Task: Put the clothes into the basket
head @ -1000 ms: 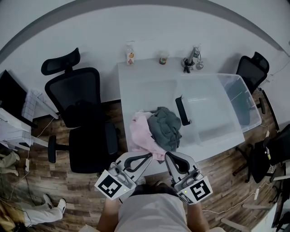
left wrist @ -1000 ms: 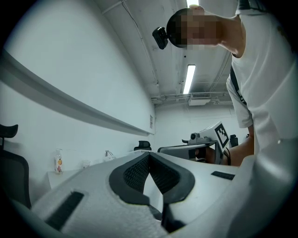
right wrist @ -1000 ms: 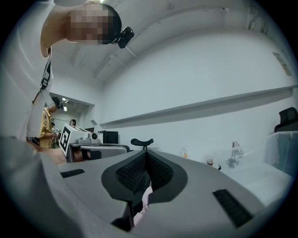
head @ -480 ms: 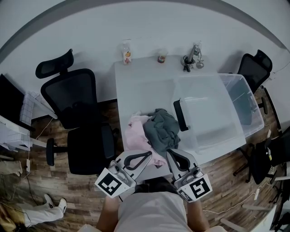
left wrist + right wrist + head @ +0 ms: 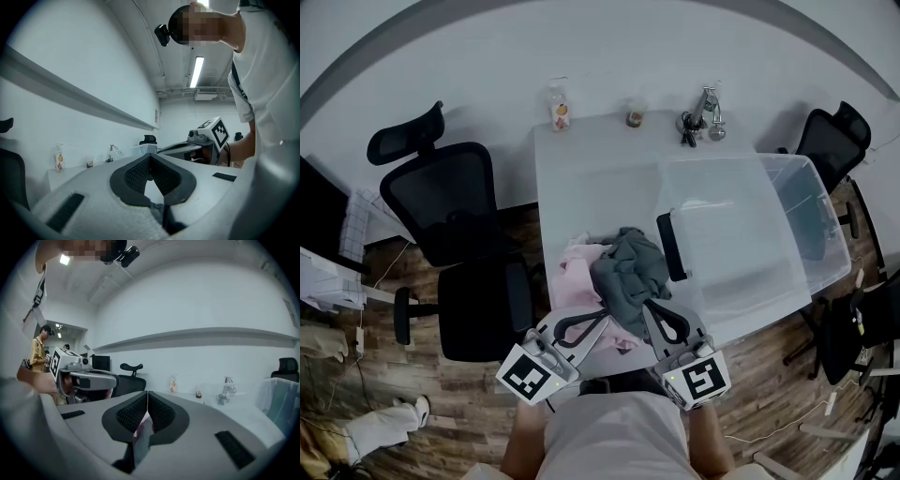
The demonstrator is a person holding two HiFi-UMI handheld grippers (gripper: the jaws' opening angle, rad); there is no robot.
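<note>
On the table [image 5: 591,178], near edge: the clothes lie in one heap, grey garment [image 5: 628,272] piled over pink garment [image 5: 574,281].
Basket [image 5: 825,225]: clear, on the table's right half, its black handle [image 5: 667,246] just beside the grey garment.
Head view alone: it gives heap, basket and both tools at once. The left gripper [image 5: 607,316] tips in at the heap's near fringe, and the right gripper [image 5: 650,306] at the grey garment's near edge.
Left gripper view: jaws pressed together at the tip, nothing between the pads. The heap sits below its sight. The other tool's marker cube [image 5: 216,133] is at right, and a bottle [image 5: 58,157] is far off.
Right gripper view: jaws closed tip to tip. A pink sliver shows through the gap behind the pads, probably the pink garment underneath, not clamped.
Contact: whether either tip touches cloth, no view settles.
</note>
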